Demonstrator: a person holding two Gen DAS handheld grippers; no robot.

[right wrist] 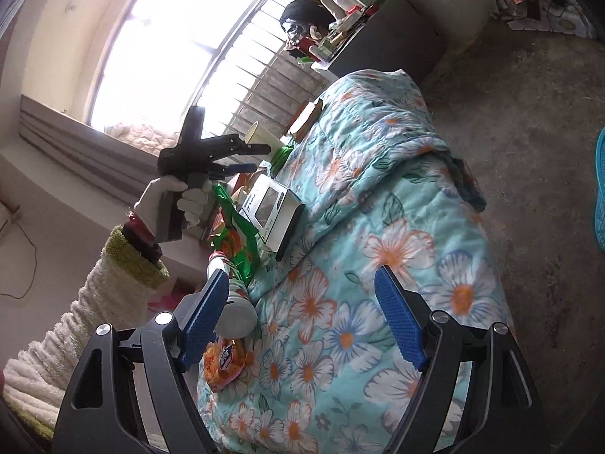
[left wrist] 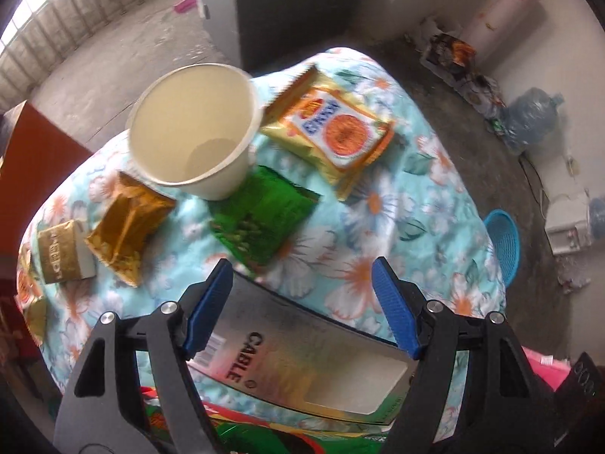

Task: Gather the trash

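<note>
Trash lies on a table under a floral cloth point(left wrist: 378, 204): a white paper cup point(left wrist: 193, 128), a yellow-orange packet point(left wrist: 332, 128), a green packet point(left wrist: 261, 215), a gold packet point(left wrist: 128, 227), a small gold-and-white box point(left wrist: 66, 253) and a grey "CABLE" box point(left wrist: 302, 363). My left gripper point(left wrist: 302, 276) hangs open above the table, pointing down, with nothing between its pads. The right wrist view shows that left gripper point(right wrist: 261, 158) in a gloved hand, above the cable box point(right wrist: 272, 212). My right gripper point(right wrist: 302, 283) is open over bare cloth, beside a white bottle point(right wrist: 234, 302) and an orange packet point(right wrist: 223, 363).
A blue plastic basket point(left wrist: 504, 246) stands on the floor by the table's right side. It also shows as the blue basket point(right wrist: 599, 189) at the picture's edge. A big water bottle point(left wrist: 533, 117) and clutter line the wall. A grey cabinet point(left wrist: 272, 11) stands behind the table.
</note>
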